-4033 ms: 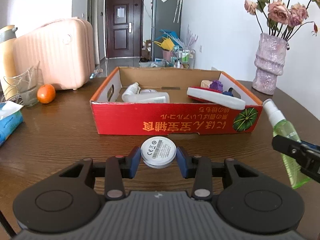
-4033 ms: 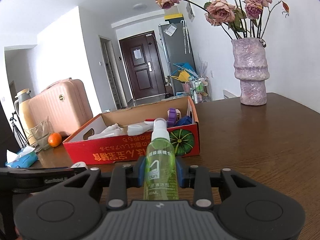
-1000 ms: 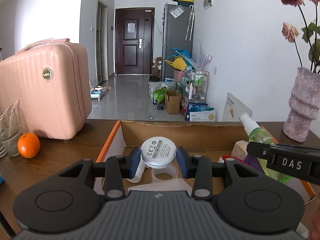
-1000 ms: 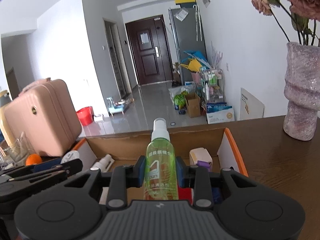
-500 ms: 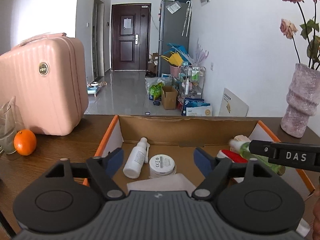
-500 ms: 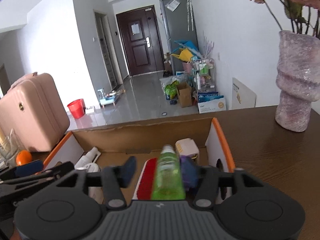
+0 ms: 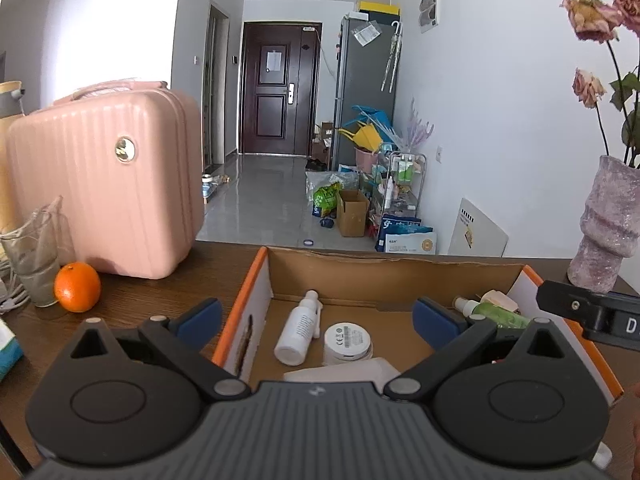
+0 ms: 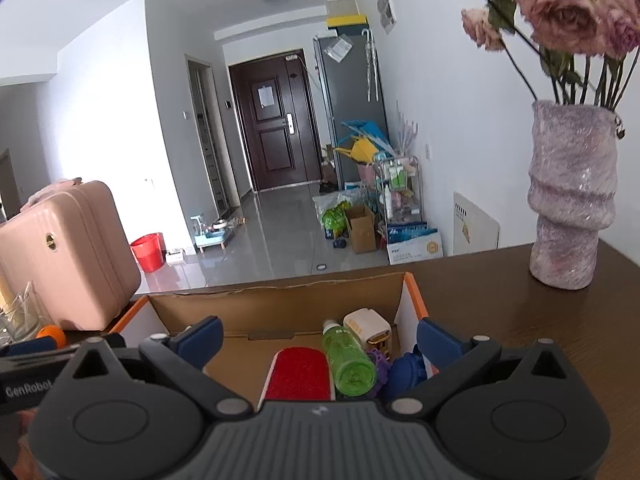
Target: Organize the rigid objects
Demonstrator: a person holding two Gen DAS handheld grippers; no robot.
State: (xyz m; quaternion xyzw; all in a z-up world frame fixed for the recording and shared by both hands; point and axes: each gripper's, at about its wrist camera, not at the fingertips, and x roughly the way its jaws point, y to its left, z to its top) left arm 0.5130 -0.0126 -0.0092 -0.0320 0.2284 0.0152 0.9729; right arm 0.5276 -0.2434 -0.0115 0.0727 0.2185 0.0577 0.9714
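With both grippers poised over the cardboard box (image 7: 392,276), each stands with its jaws wide and nothing between them; both have just been opening. Beyond the left gripper (image 7: 316,316), the round white jar (image 7: 347,342) sits on the box floor, free of the pads, just right of a white spray bottle (image 7: 298,334) lying on its side. Beyond the right gripper (image 8: 320,338), the green spray bottle (image 8: 348,362) lies on its side in the box's right part, nozzle toward the far wall, between a red pad (image 8: 298,374) and a blue and purple clutter. A cream block (image 8: 366,330) lies just past it. Left of the box on the wooden table (image 7: 160,292) stand an orange (image 7: 77,287) and a pink suitcase (image 7: 104,180); a purple vase (image 8: 570,200) stands far right.
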